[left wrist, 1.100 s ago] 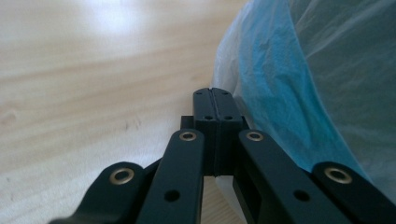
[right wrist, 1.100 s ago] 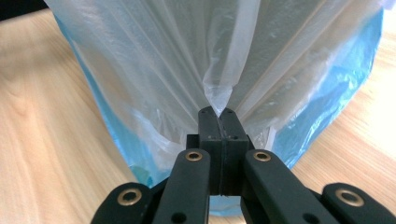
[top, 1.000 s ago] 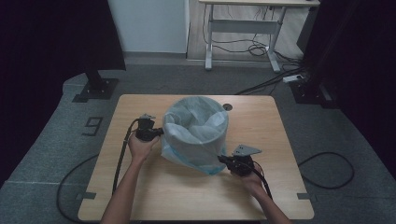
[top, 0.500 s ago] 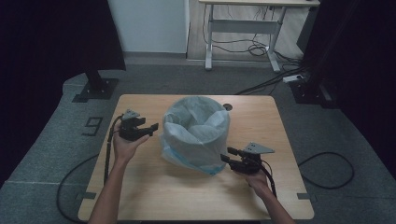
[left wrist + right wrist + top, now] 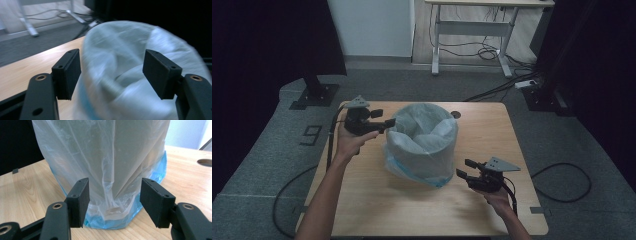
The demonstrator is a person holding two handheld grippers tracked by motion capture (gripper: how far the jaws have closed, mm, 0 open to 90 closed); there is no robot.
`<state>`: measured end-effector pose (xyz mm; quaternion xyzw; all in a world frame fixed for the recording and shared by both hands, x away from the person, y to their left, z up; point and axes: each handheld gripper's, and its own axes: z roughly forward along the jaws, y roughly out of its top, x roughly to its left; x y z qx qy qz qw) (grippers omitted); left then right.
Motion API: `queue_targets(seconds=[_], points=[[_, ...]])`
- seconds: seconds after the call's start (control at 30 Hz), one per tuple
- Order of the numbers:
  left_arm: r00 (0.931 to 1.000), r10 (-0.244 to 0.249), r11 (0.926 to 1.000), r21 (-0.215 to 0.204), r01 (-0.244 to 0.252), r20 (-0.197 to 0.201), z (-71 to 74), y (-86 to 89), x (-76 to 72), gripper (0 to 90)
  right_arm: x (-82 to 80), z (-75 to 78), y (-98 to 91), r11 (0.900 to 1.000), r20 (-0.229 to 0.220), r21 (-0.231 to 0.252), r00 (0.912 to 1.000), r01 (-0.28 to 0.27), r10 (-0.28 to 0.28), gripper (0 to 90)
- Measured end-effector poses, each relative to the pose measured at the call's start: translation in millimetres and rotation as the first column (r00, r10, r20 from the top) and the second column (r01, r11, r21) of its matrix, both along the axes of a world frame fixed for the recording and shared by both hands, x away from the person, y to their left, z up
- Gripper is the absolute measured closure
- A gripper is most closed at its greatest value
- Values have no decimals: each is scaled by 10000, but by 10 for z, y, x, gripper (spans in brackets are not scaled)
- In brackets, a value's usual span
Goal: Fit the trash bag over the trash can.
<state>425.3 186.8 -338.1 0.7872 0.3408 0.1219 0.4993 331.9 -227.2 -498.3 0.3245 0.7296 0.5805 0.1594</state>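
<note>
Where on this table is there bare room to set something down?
The table's right side, between the lined bin and the right edge, is bare past the hole. The near strip is bare between the forearms. Crowded: left of the bin by the left gripper, and its near right by the right gripper.

a bin lined with a pale plastic bag stands mid-table, blue film bunched around its base. the left gripper is raised beside the bag's rim, its jaws just opened and apart, holding nothing. the right gripper sits low near the base, its jaws opening too, clear of the plastic.
</note>
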Motion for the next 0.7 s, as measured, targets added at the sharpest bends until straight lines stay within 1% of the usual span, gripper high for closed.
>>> queue_targets(seconds=[0.03,0.07,0.1,0.13,0.17,0.2,0.23,0.27,0.37,0.43,0.53,0.7], points=[[10000,0,10000,0,0,0,0,0,0,293,0,0,0,10000,0,0,10000,0,0,400],[9997,-227,9997,-1,227,51,77,-141,65,298,9,4,-20,9999,-28,97,10000,71,-71,399],[9997,-227,9997,-1,227,51,77,-141,65,299,15,2,-29,9999,-47,119,9999,94,-94,399],[9983,-576,9983,-55,575,-116,121,-294,142,299,19,-3,-37,9998,-84,139,9999,142,-141,399],[9983,-576,9983,-55,575,-116,121,-294,142,299,22,-11,-45,9997,-120,170,9998,178,-176,399],[9964,-803,9967,94,806,-288,133,-448,229,301,20,-23,-54,9994,-225,263,9995,225,-219,399],[9964,-803,9967,94,806,-288,133,-448,229,301,20,-23,-54,9994,-225,263,9995,225,-219,399],[9942,-949,9953,160,958,-498,119,-587,318,301,13,-43,-58,9992,-330,310,9992,256,-246,400],[9916,-1040,9943,154,1055,-772,82,-755,431,304,-9,-55,-60,9995,-338,208,9991,256,-248,400],[9898,-1107,9930,307,1138,-902,55,-854,482,303,-18,-55,-70,9996,-300,145,9992,259,-255,400],[9868,-1182,9913,451,1238,-1109,0,-970,540,304,-17,-49,-93,9993,-332,214,9990,318,-311,401],[9816,-1322,9876,658,1423,-1378,-67,-1100,601,304,-7,-59,-109,9991,-366,218,9987,351,-343,401]])
